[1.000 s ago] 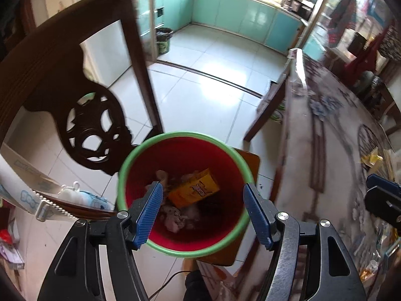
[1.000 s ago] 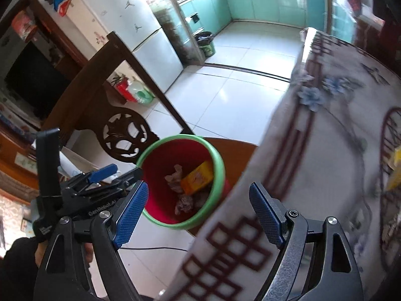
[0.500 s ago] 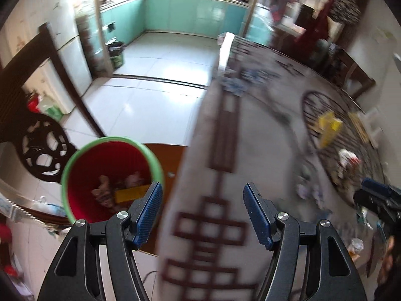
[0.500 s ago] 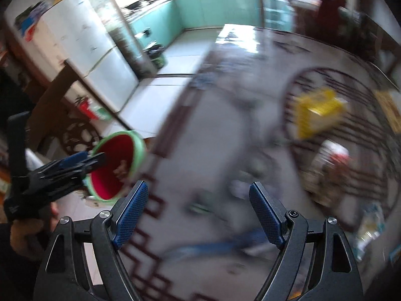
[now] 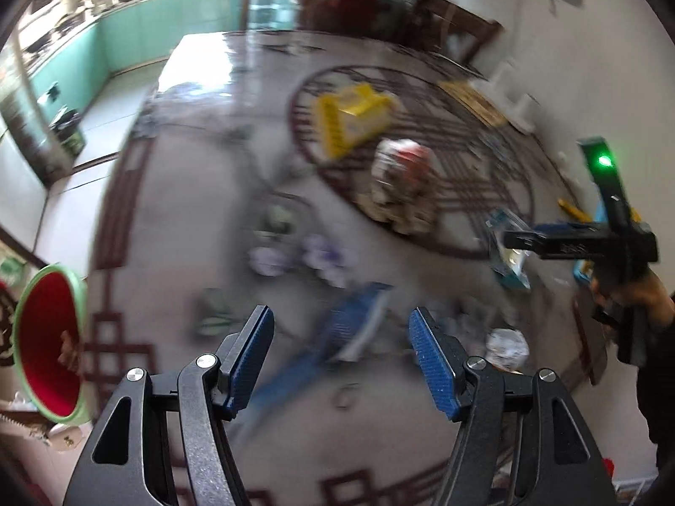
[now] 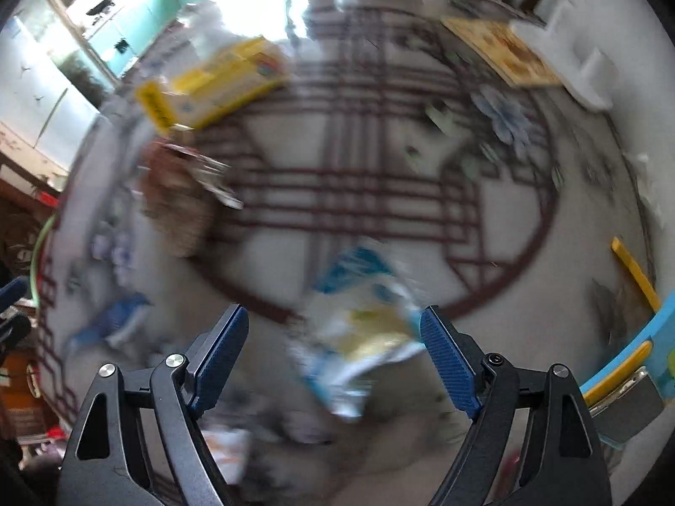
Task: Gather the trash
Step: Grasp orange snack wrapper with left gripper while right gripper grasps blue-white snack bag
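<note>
Both views are blurred by motion. My left gripper (image 5: 341, 356) is open and empty above the table, over a blue wrapper (image 5: 350, 329). My right gripper (image 6: 334, 352) is open and empty over a blue, white and yellow snack bag (image 6: 363, 324); it also shows in the left wrist view (image 5: 508, 248), with the right gripper (image 5: 548, 242) beside it. A yellow carton (image 5: 354, 116) (image 6: 215, 84) and a crumpled red-and-white wrapper (image 5: 400, 181) (image 6: 177, 194) lie farther back. The red bin with a green rim (image 5: 46, 345) stands off the table's left edge.
The table wears a grey cloth with a dark red circle pattern (image 6: 485, 278). A yellow strip (image 6: 635, 274), a blue board (image 6: 641, 341) and a clip lie at the right. White tissue scraps (image 5: 506, 343) sit near the front. A wooden tray (image 6: 502, 48) lies at the back.
Both grippers have swung right, from over the red bin to over the table and its litter. Both stayed open. The bin now sits at the left edge of the views.
</note>
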A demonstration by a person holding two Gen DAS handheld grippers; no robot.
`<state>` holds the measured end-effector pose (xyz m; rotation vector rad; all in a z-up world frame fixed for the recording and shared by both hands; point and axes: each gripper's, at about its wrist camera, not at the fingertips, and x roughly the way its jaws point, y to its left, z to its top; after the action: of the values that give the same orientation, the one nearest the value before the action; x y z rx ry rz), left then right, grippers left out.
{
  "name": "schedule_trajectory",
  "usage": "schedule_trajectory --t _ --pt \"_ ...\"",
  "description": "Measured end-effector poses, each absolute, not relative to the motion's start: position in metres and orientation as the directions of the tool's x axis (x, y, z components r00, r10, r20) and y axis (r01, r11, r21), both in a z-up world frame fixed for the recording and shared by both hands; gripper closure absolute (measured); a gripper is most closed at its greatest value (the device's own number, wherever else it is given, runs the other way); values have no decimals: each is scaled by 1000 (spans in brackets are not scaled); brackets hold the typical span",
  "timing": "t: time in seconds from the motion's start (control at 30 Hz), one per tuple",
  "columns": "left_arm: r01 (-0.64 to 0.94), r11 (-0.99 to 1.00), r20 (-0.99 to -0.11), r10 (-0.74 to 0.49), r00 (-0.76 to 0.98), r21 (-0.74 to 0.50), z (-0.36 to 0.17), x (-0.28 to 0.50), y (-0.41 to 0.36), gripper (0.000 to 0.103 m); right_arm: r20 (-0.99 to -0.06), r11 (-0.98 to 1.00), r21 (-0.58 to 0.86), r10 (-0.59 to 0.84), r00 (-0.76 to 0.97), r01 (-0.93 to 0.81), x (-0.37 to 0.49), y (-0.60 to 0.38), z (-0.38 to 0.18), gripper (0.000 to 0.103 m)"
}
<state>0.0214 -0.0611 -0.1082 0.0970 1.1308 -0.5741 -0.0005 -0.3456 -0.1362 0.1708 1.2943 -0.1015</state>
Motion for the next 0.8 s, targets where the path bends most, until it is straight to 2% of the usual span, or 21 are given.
schedule_trajectory --t 0.17,0.27,0.3,0.33,0.37,0.4,0.43,0.7,0.77,0.8 --pt "547 805 -883 -409 231 -230 -117 6 -101 37 -975 991 58 30 218 124 -9 -345 -159 19" --pt "589 770 -889 -421 179 -246 -125 -6 -123 37 -972 996 -13 -33 232 86 -16 -338 -163 29" --pt "604 756 -892 -424 157 -253 -127 -11 -131 37 -969 997 -18 -37 245 76 -18 -338 -161 41" --pt "614 744 -893 -427 138 -261 -130 -15 -137 37 -966 997 -14 -34 257 76 -20 -339 -159 60" --pt "621 737 -894 -430 127 -266 -131 -18 -141 37 -963 996 -1 -25 268 88 -21 -344 -155 70" --pt "635 723 -895 -433 107 -274 -133 -22 -148 37 -963 995 20 -7 269 100 -22 -348 -154 89" --pt "644 713 -896 -434 96 -277 -134 -25 -153 37 -963 990 64 28 269 128 -24 -356 -153 95" --pt "697 645 -915 -402 -41 -315 -163 -47 -191 37 -919 961 197 112 379 194 -50 -390 -128 93" --pt "687 658 -926 -372 -59 -308 -176 -49 -195 37 -906 953 221 121 405 209 -55 -398 -120 83" --pt "685 662 -930 -360 -66 -305 -181 -49 -195 44 -897 948 233 123 424 217 -56 -402 -115 66"
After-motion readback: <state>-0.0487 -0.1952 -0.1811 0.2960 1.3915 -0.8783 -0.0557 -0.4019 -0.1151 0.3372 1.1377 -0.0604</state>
